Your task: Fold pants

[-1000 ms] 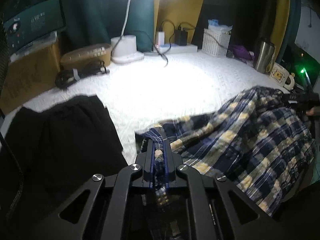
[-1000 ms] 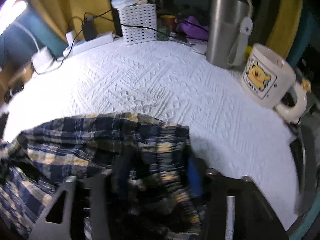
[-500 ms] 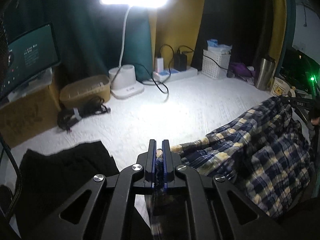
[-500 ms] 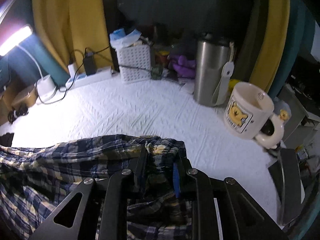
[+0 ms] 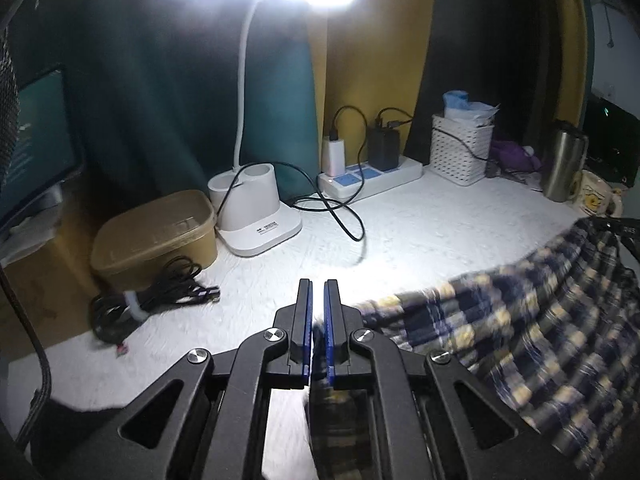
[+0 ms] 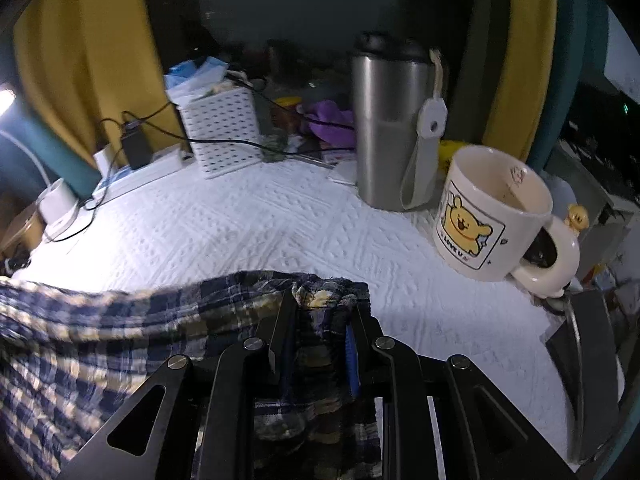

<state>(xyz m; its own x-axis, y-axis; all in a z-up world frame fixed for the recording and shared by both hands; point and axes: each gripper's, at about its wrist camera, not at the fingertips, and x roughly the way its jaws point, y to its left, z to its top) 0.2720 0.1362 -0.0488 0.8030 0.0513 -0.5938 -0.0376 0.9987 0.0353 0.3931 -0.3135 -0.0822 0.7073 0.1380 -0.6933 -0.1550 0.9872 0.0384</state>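
The blue, yellow and white plaid pants (image 5: 520, 344) hang stretched between my two grippers above the white textured table cover (image 5: 420, 232). My left gripper (image 5: 317, 292) is shut on one corner of the pants, and the cloth hangs down between and below its fingers. In the right wrist view my right gripper (image 6: 320, 300) is shut on a bunched corner of the plaid pants (image 6: 120, 340), which stretch away to the left. The lower part of the pants is hidden below both views.
A desk lamp base (image 5: 256, 208), brown lidded box (image 5: 156, 232), coiled black cable (image 5: 148, 300), power strip (image 5: 368, 178) and white basket (image 5: 460, 148) line the back. A steel tumbler (image 6: 392, 128) and bear mug (image 6: 492, 216) stand close to my right gripper.
Both grippers have lifted the pants up off the table. The views now look higher, and the black garment at the left has dropped out of the left wrist view.
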